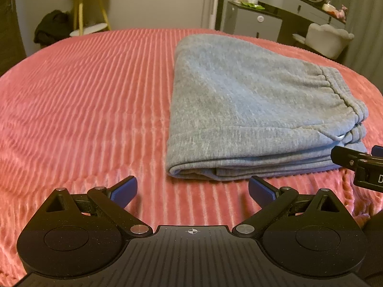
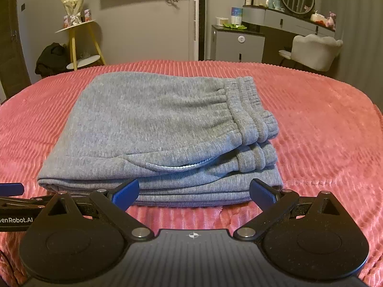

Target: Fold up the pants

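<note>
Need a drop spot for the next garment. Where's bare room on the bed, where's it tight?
Widest bare patch: pink blanket left of the folded grey pants, out to the bed edge. Narrower strip right of the waistband. Tight along the near edge, where the open left gripper and right gripper sit.

Both wrist views face the pants [image 2: 153, 129] closely.

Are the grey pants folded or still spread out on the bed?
Folded: the grey pants lie as a compact stack, layered edges showing, waistband on top.
</note>
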Tool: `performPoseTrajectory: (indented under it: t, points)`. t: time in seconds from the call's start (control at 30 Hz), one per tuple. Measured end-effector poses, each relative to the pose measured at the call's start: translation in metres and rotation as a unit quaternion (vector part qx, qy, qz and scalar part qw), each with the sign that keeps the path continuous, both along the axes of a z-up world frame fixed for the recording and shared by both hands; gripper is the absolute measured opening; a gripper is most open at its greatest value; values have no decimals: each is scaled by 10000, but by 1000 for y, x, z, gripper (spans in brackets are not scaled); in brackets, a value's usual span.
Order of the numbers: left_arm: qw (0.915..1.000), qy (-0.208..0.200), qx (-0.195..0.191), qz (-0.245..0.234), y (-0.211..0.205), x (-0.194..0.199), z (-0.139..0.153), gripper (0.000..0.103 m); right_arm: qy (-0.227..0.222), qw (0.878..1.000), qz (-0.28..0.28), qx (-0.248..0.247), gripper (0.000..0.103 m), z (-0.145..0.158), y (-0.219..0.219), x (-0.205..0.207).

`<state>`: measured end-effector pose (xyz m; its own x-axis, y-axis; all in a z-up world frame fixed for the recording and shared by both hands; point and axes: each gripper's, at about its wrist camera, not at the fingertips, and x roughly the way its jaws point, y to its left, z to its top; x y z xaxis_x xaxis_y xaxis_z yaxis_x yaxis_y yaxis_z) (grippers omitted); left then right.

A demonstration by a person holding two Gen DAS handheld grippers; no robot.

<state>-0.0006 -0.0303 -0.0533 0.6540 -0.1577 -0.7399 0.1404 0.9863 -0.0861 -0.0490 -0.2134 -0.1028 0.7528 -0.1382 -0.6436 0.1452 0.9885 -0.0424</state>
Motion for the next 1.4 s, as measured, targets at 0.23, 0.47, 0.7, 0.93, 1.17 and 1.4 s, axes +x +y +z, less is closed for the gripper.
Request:
performPoseTrajectory:
  t: [0.23,0.47,0.7,0.93,1.17,1.4]
  points:
    - [10000,9,8,-10,0,0,0,102,-1,10000,-3,13,99,0,0,0]
    - [10000,11,-7,1,0,-1,0,102,4,10000,-4,14,99,0,0,0]
    - [10000,16,-14,15,0,-2,-1,102,4,10000,-3,12,99,0,-1,0]
    - [10000,15,-7,13,0,-2,0,102,3,10000,0,17,99,0,-1,0]
    - [10000,21,-35,8,1,-2,0,102,7,10000,1,19,99,0,0,0]
    - [10000,23,-41,3,1,-2,0,102,17,10000,1,30,99,-1,0,0]
